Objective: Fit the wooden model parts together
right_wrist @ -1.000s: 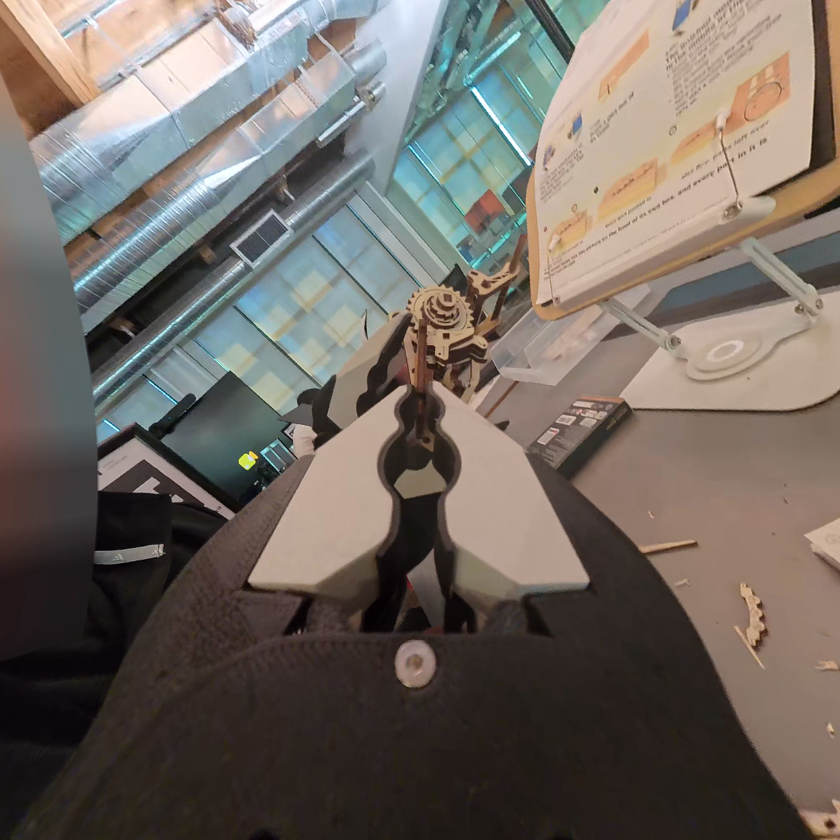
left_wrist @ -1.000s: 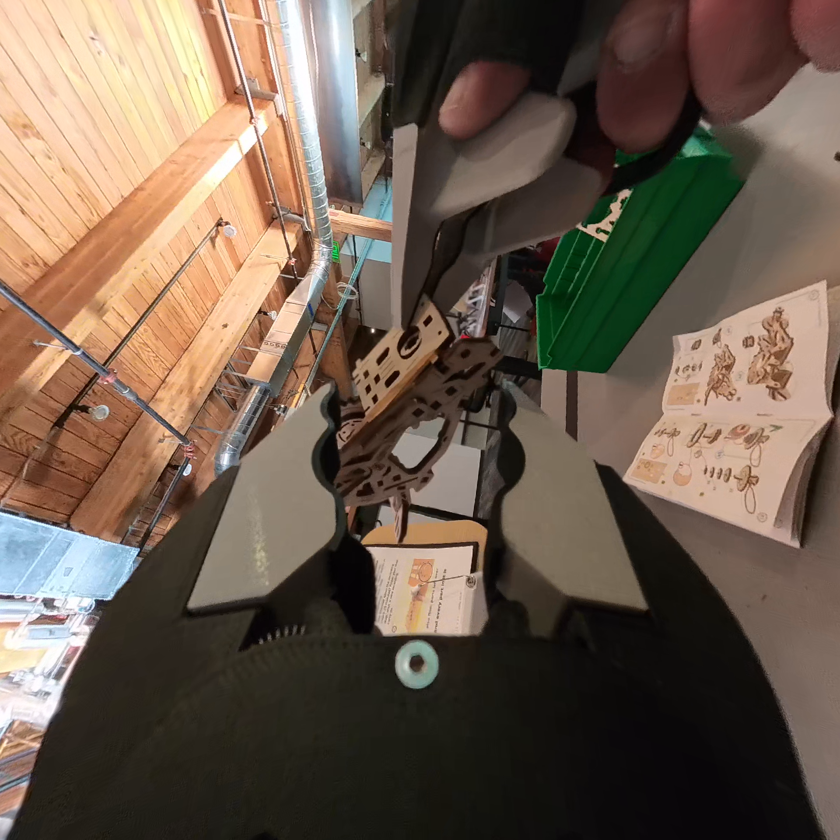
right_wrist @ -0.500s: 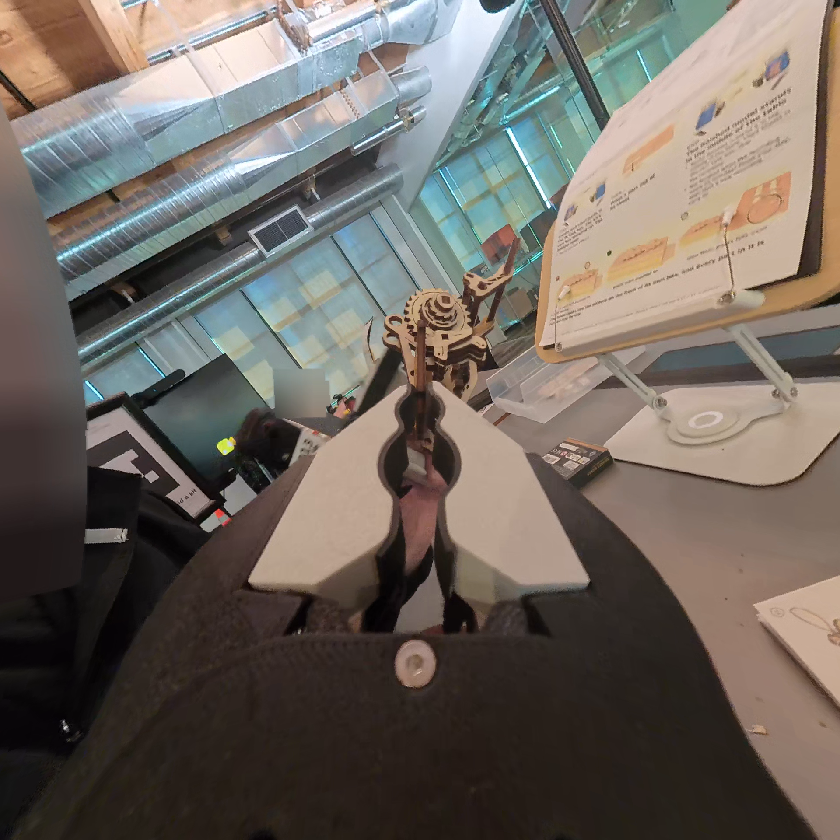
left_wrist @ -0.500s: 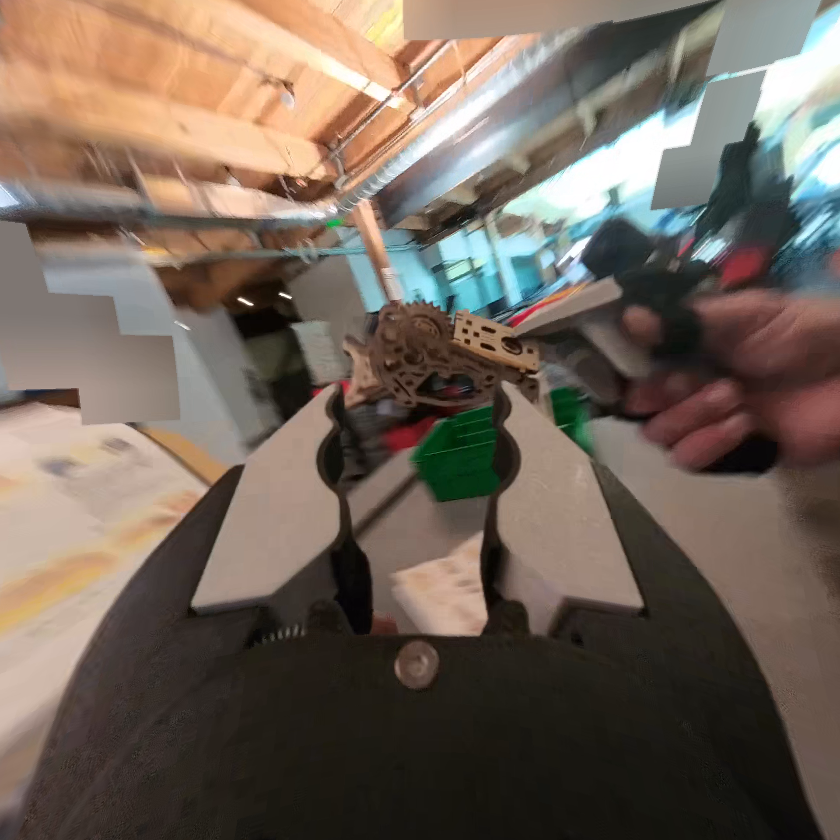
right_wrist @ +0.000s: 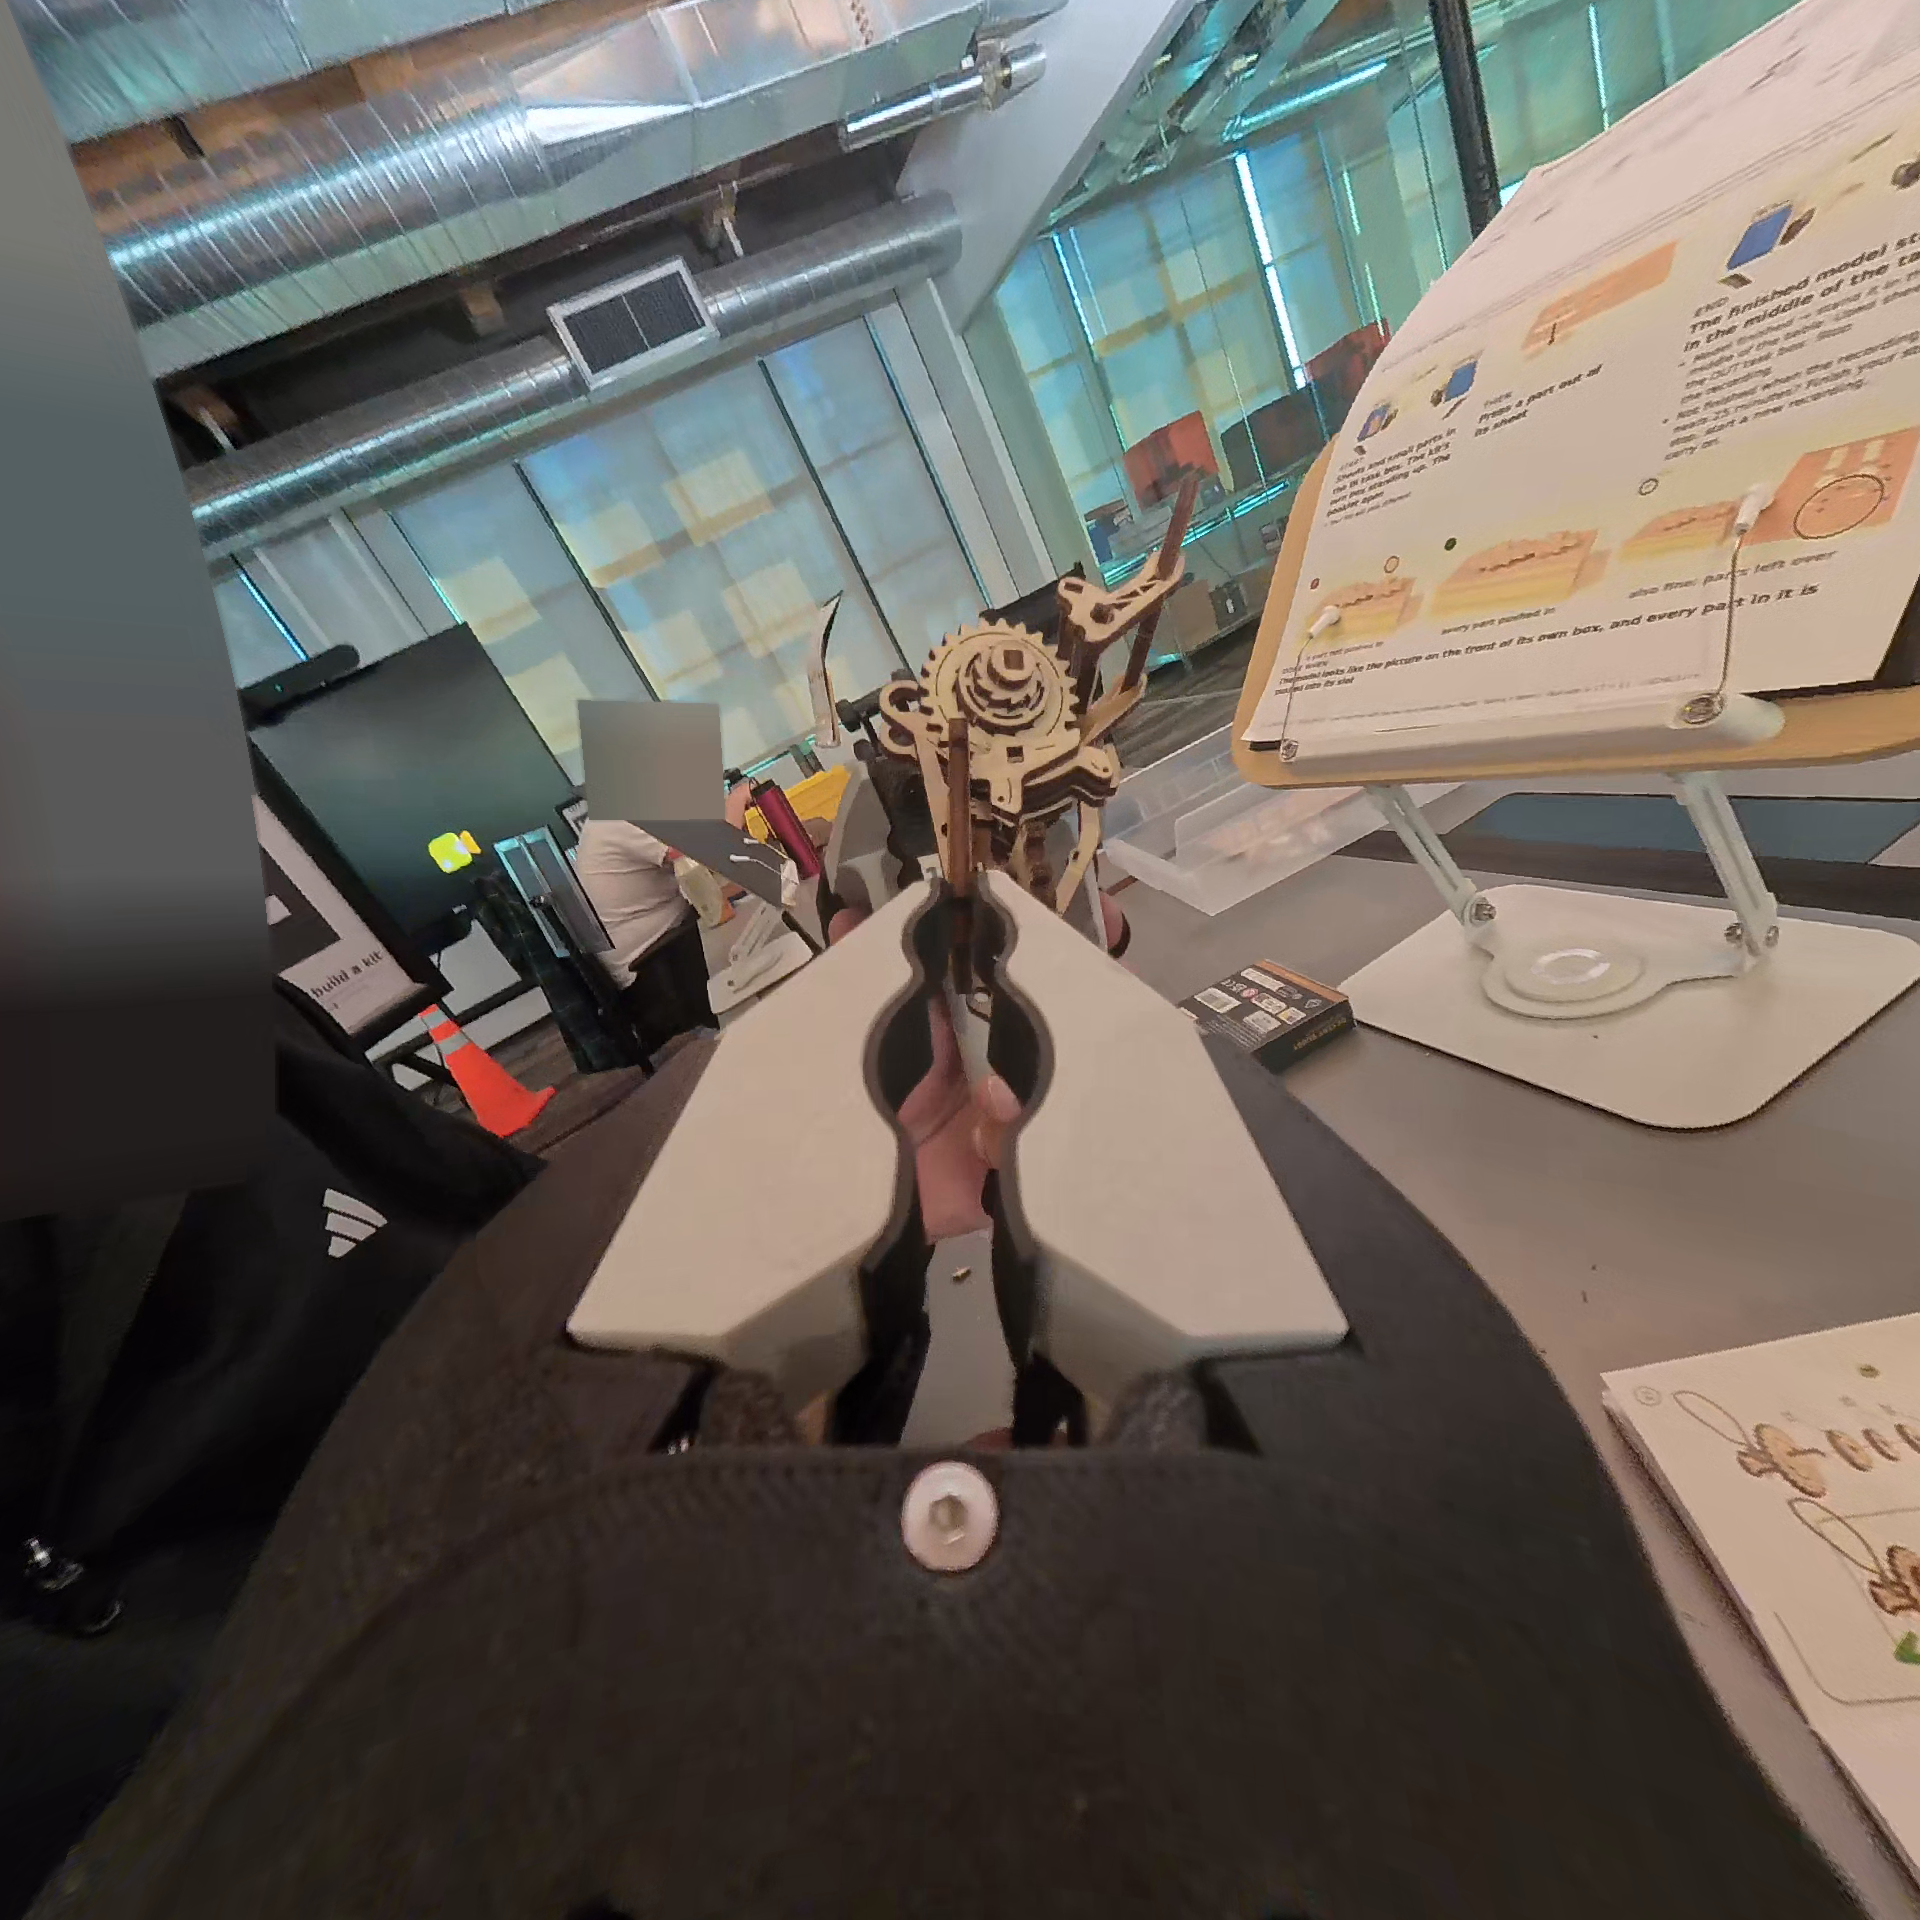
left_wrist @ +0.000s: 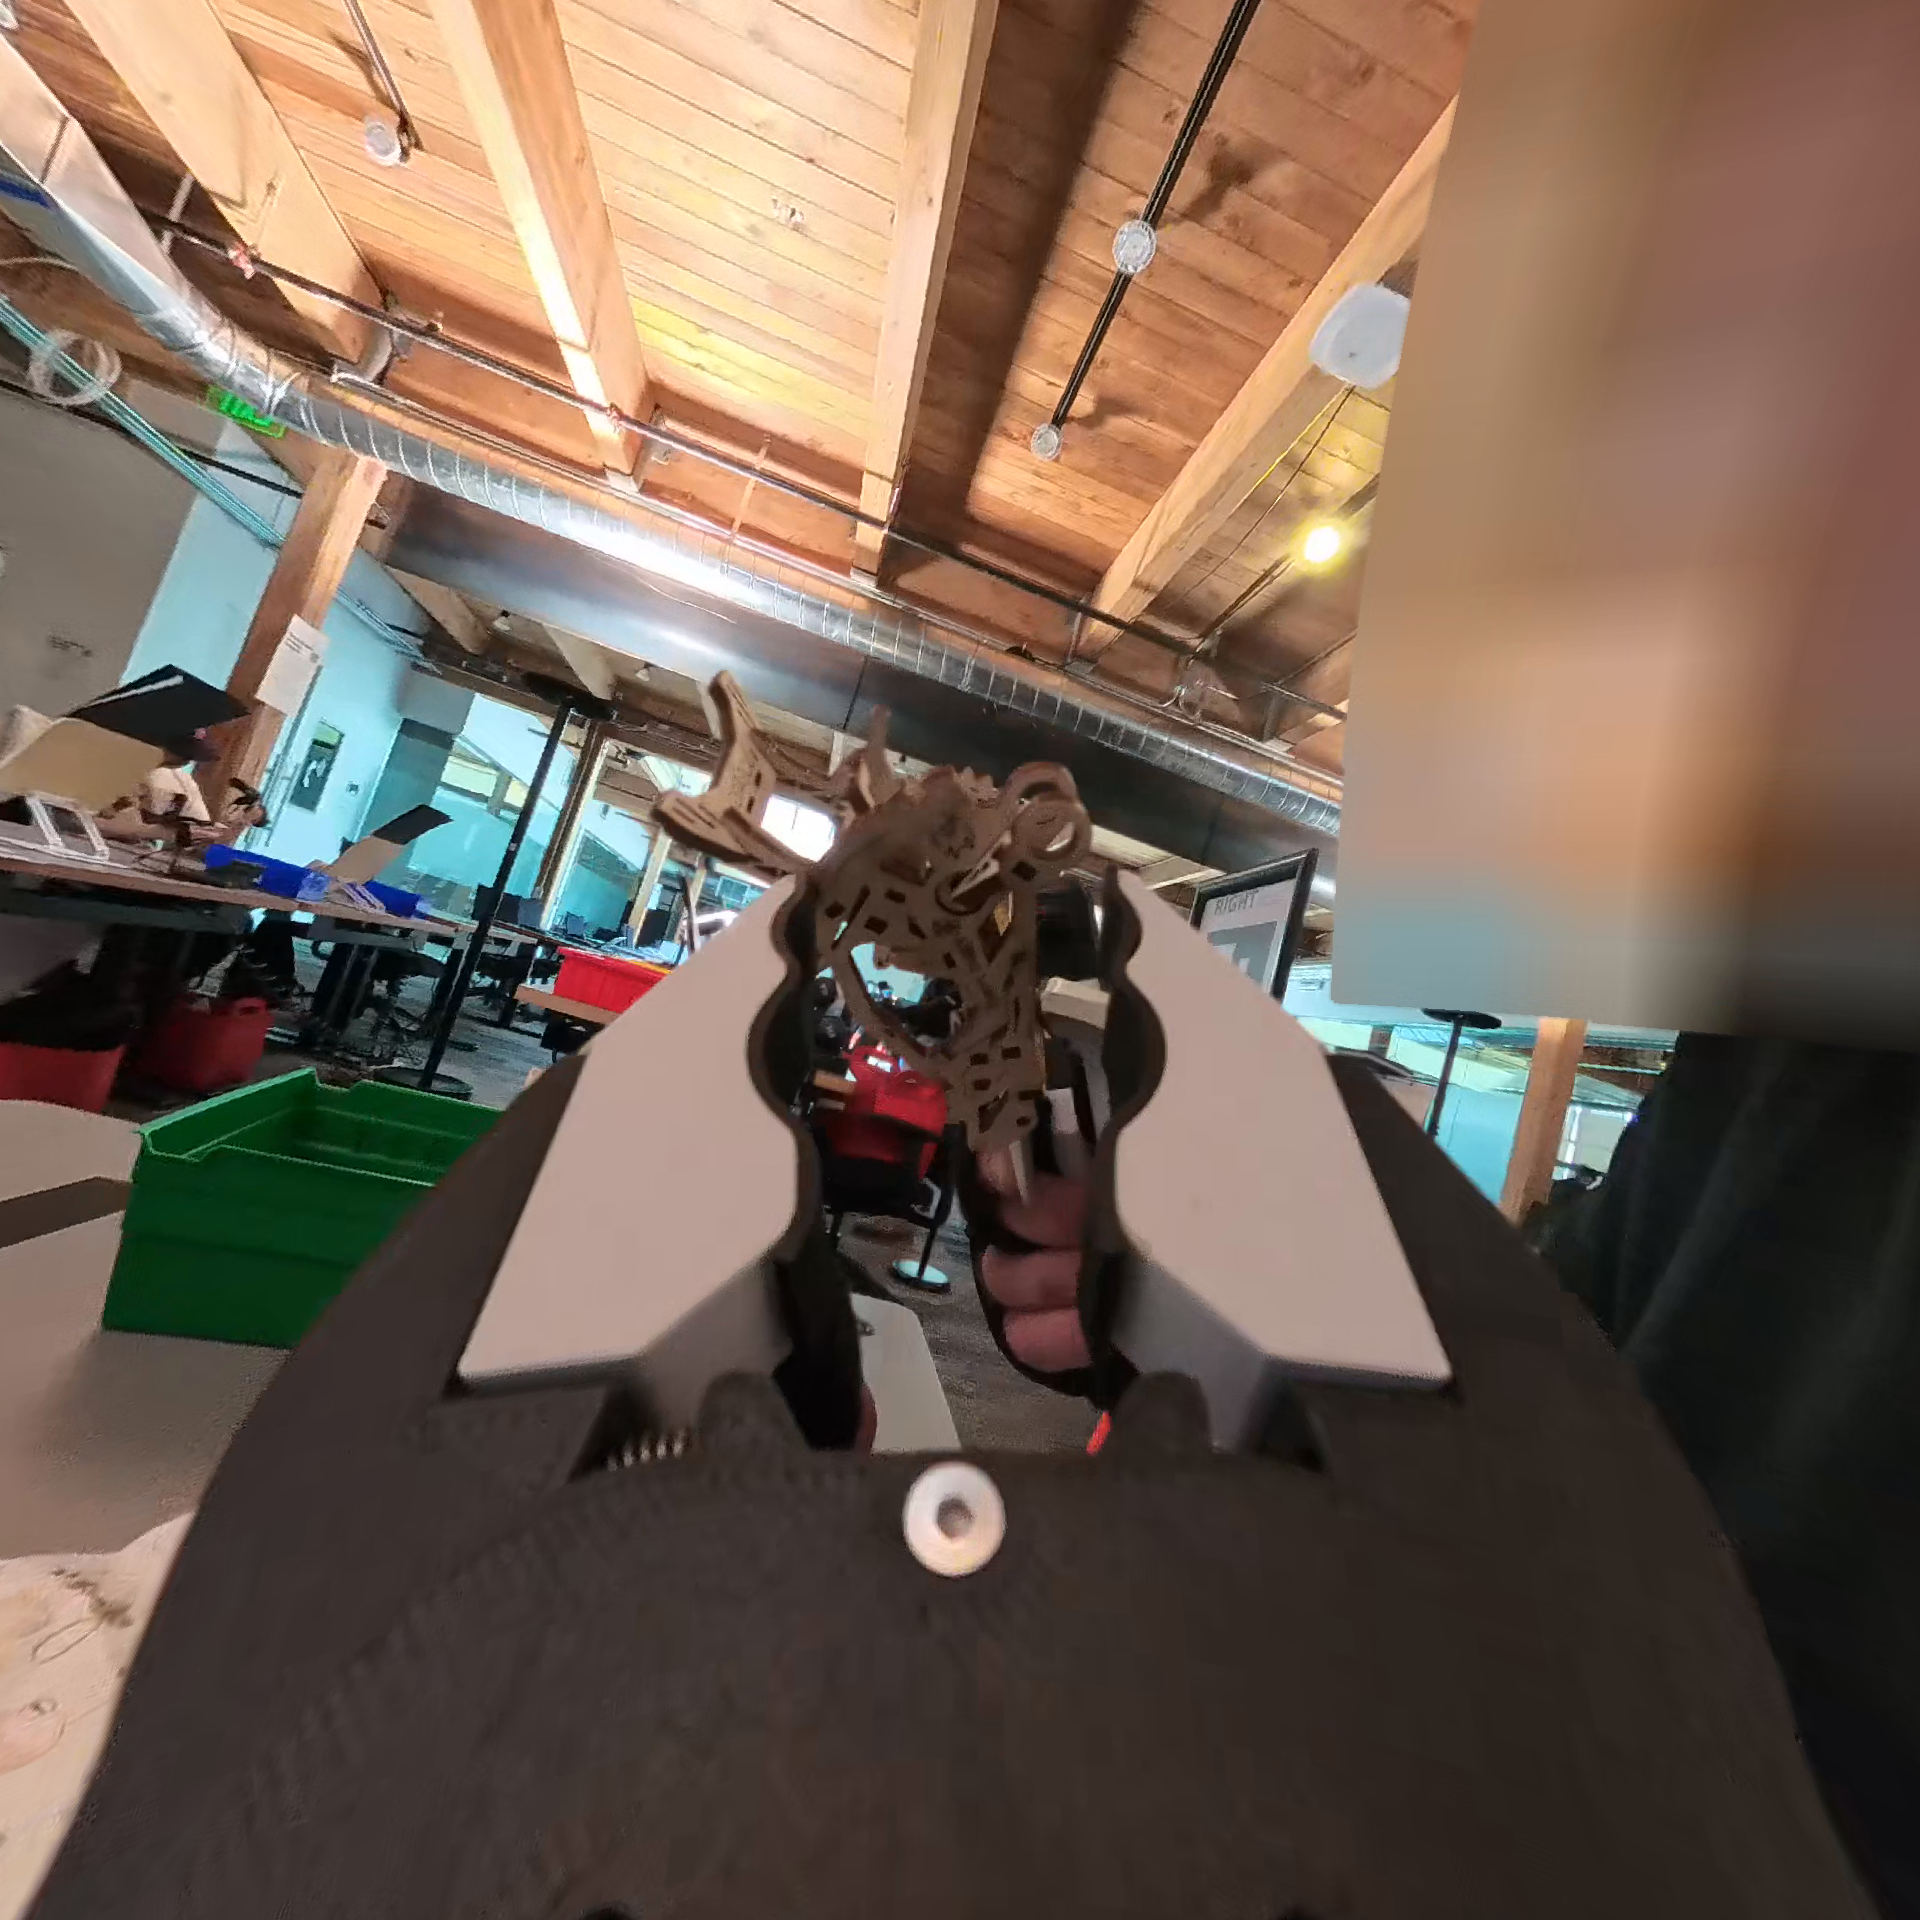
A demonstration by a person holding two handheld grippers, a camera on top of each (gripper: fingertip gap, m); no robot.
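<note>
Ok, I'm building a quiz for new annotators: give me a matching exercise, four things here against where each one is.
Things:
1. wooden model
2. green bin
3. small black box
4. orange cone

Places:
A. on the floor
B. on the table, beside the white stand base
C. held up in the air
D. at the left of the left wrist view

Pairs: 1-C, 2-D, 3-B, 4-A

tan wooden model (right_wrist: 1003, 727), green bin (left_wrist: 275, 1184), orange cone (right_wrist: 480, 1075)
</note>
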